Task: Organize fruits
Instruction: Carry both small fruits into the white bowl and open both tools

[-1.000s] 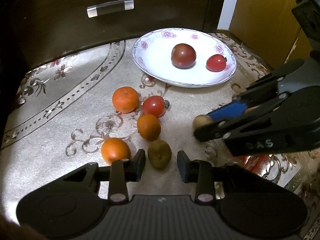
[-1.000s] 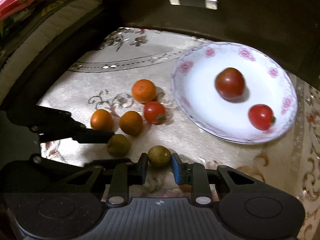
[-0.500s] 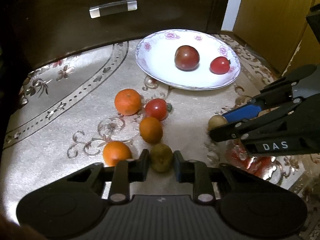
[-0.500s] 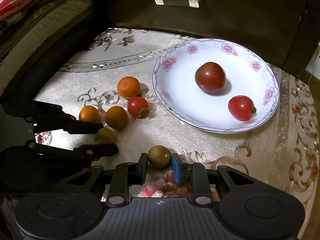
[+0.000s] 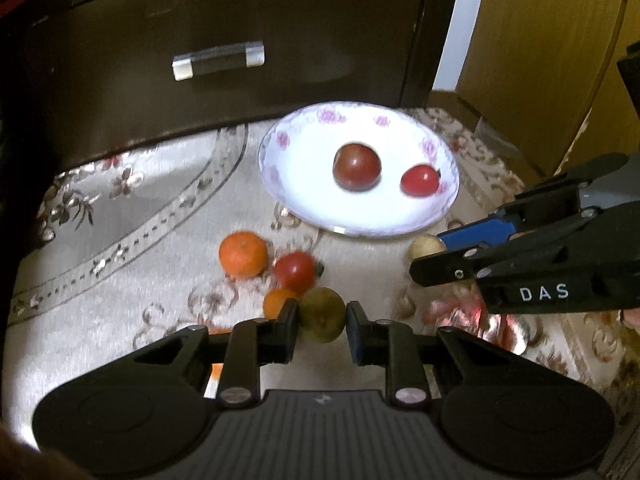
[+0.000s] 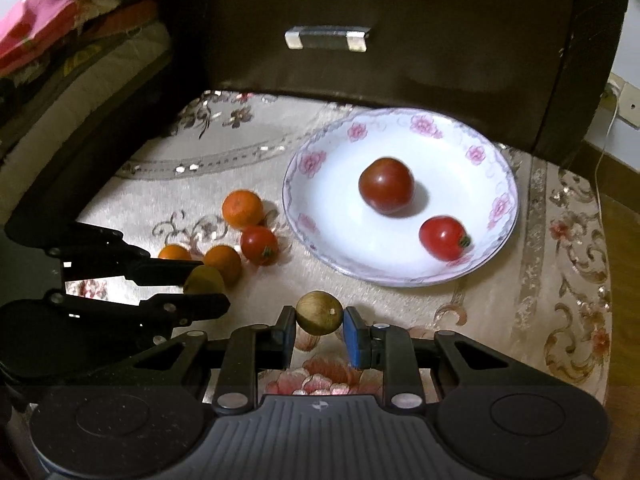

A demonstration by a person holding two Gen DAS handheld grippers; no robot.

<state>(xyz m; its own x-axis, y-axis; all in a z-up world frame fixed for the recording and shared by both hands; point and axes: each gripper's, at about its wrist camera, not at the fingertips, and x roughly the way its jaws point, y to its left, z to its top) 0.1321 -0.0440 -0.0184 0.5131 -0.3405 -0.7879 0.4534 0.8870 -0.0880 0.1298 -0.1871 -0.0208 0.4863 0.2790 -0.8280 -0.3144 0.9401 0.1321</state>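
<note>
My left gripper is shut on a green-brown fruit, held just above the cloth. My right gripper is shut on a second brown-green fruit, also off the cloth. The white flowered plate holds a dark red tomato and a small red tomato. On the cloth left of the plate lie a red tomato and three oranges, one partly hidden by my left fingers. Each gripper shows in the other's view, the right gripper and the left gripper.
A dark drawer front with a clear handle stands behind the plate. The patterned cloth ends at a wooden floor on the right. Bedding is piled at the far left. A yellow wooden panel rises at right.
My left gripper closed on the green-brown fruit and lifted it off the cloth. My right gripper, holding its fruit all along, rose and drew nearer the plate.
</note>
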